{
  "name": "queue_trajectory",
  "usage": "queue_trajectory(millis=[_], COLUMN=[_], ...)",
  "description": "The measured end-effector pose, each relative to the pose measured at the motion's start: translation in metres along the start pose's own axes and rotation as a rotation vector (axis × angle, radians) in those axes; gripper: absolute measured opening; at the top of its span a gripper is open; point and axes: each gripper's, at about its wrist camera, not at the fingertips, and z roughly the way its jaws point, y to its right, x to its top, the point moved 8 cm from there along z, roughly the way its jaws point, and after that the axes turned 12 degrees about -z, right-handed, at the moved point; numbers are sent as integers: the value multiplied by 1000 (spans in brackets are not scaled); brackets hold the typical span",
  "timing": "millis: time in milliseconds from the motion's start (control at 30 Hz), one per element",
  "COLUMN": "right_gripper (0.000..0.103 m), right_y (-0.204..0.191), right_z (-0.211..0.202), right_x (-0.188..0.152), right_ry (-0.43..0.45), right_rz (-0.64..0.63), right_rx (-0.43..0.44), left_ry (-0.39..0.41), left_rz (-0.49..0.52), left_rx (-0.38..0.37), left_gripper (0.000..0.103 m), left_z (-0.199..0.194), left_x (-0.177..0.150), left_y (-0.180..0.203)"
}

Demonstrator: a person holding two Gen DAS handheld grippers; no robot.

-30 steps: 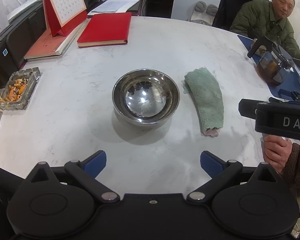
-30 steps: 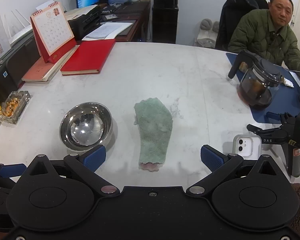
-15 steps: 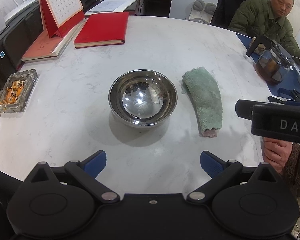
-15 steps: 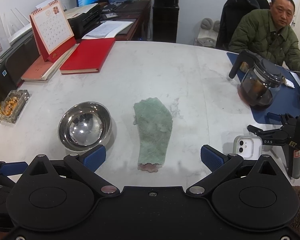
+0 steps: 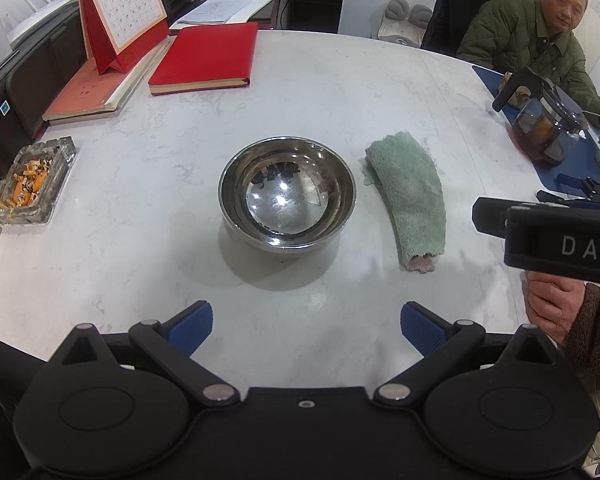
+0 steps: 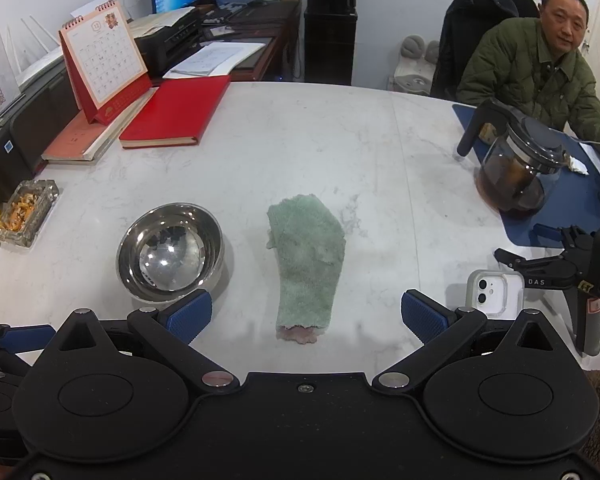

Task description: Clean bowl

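I hold one pair of tongs in each hand, and both are spread wide with nothing between their tips. My left tongs (image 5: 305, 322) hang above the near edge of the table (image 5: 332, 92). My right tongs (image 6: 305, 312) hang there too, a bit further toward the right side.

The bowl (image 5: 287, 195) is shiny metal and stands upright, about the middle of the table and a little toward the near edge. It sits straight ahead of my left tongs, apart from them. From my right tongs it is off to the left, just past the left blue tip. Inside I see only shine and dark shapes near the far wall. I cannot tell if those are dirt or just a mirror picture of the room.

The green cloth (image 5: 410, 196) lies folded flat just to the right of the bowl, near it but not touching. It is right ahead of my right tongs, between the two tips as that camera sees it, with its pink end closest to me.

Which step is this? I think it could be two. Maybe the wiping is yet to come, or maybe the bowl is wiped and the cloth is laid back down. The pictures fit both, so I will not pick.

If there is wiping to do, the cloth needs a soft pinch on its near end, and the bowl needs holding so it does not slide.
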Motion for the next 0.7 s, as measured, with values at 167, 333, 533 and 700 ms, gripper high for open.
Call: queue_trajectory(millis=[167,333,533,700], right_gripper=[103,103,103,103], right_y=[1,3,5,7], right_z=[-2,-5,-8,-11], right_x=[0,1,3,4], right_ry=[-1,-1,-1,-1], right_rz=[-1,-2,-3,-4], right_rx=[2,3,6,7], left_ry=[-1,-1,-2,-4], left_rz=[0,0,0,0], left_rx=[2,4,6,8], left_gripper=[101,101,101,101], left_z=[0,0,0,0], left_x=[0,-1,-1,-1], left_y=[0,0,-1,-1])
